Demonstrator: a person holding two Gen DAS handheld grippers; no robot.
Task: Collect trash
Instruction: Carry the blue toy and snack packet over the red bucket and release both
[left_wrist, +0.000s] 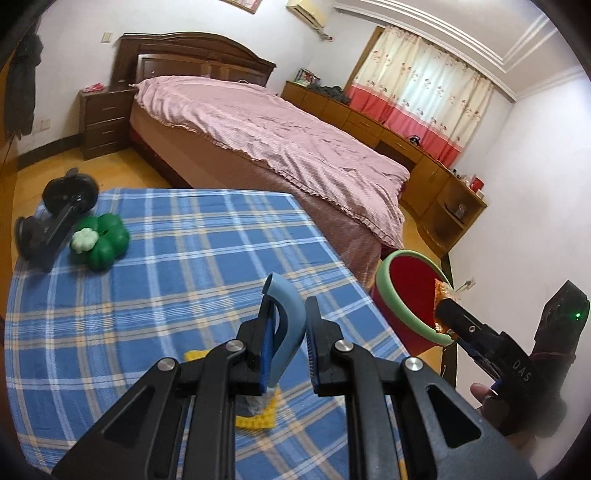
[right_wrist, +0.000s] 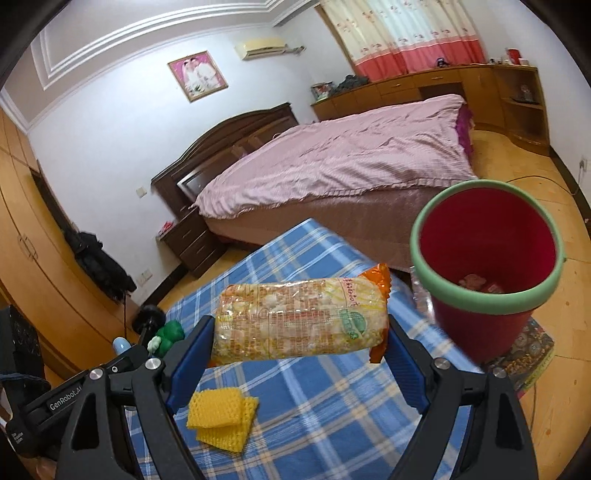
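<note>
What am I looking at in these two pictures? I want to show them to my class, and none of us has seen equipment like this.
A person holds two hand-held grippers, each with a camera that looks along its fingers. The left view shows the left gripper with a blue curved object between its fingers. The right view shows the right gripper shut on a snack packet, near a red bin with a green rim that stands beside the table. On the blue checked tablecloth lie yellow foam pieces, a green toy and a black device. Behind is a bed.
</note>
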